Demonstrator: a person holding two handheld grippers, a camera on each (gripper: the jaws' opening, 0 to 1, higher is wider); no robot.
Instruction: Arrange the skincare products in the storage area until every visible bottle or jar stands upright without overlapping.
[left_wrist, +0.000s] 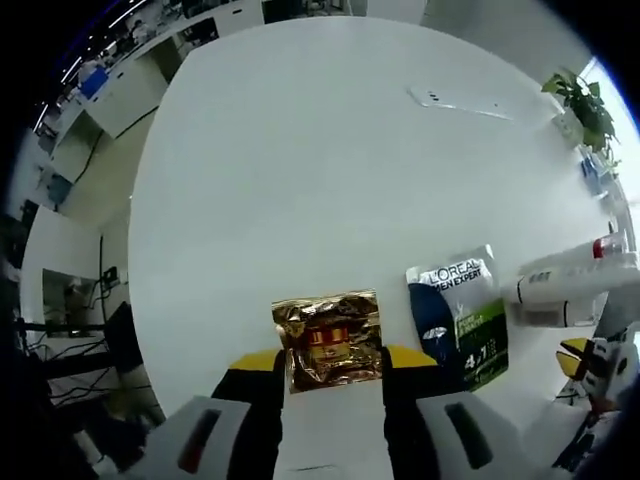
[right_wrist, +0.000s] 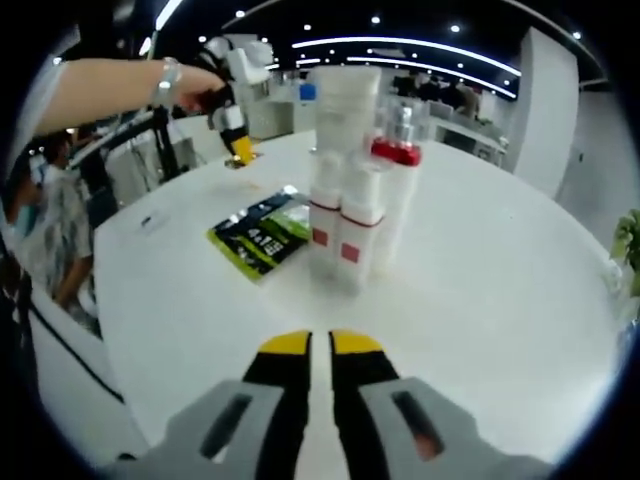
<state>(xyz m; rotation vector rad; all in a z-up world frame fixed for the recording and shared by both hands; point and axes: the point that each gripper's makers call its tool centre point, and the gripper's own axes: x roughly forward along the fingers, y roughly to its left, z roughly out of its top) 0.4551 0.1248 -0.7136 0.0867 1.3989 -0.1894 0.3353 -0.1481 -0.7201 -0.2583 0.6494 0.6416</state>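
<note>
A cluster of white skincare bottles (right_wrist: 352, 190) stands upright at centre frame of the right gripper view, a sign the arranging is well along. A L'Oréal Men Expert sachet (left_wrist: 458, 315) and a gold foil packet (left_wrist: 327, 338) lie flat at lower frame on the white table (left_wrist: 320, 160). The left gripper (left_wrist: 330, 365) brackets the packet, jaws parted; whether it grips cannot be told. The right gripper (right_wrist: 320, 345) is nearly closed, empty.
</note>
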